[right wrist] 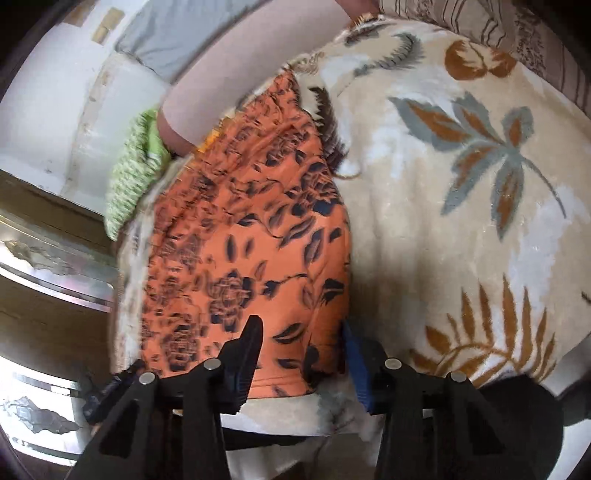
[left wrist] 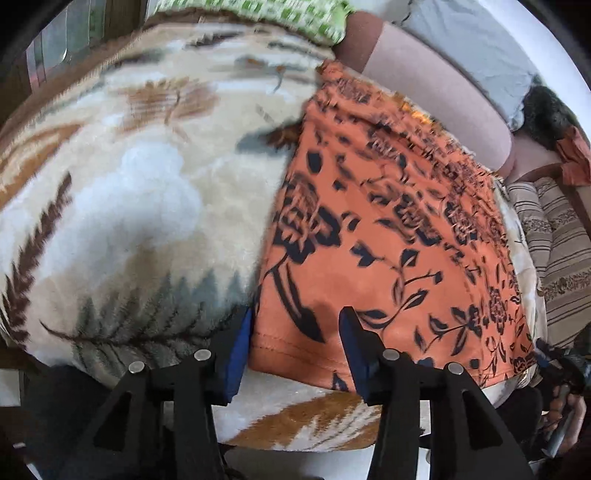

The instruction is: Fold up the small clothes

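Observation:
An orange garment with a dark floral print [left wrist: 388, 221] lies flat on a cream blanket with leaf patterns [left wrist: 129, 192]. It also shows in the right wrist view [right wrist: 251, 236]. My left gripper [left wrist: 295, 325] is open, its jaws straddling the garment's near left corner at the hem. My right gripper [right wrist: 303, 339] is open, its jaws straddling the garment's near right corner. Neither is closed on the cloth. The right gripper's tip shows at the garment's far near corner in the left wrist view [left wrist: 546, 354].
A green and white knitted cloth [left wrist: 288, 14] lies at the far edge of the blanket, also in the right wrist view [right wrist: 133, 177]. A pink bolster [left wrist: 436, 85] and grey bedding [left wrist: 480, 40] lie behind the garment. Striped cushions [left wrist: 561, 258] sit to the right.

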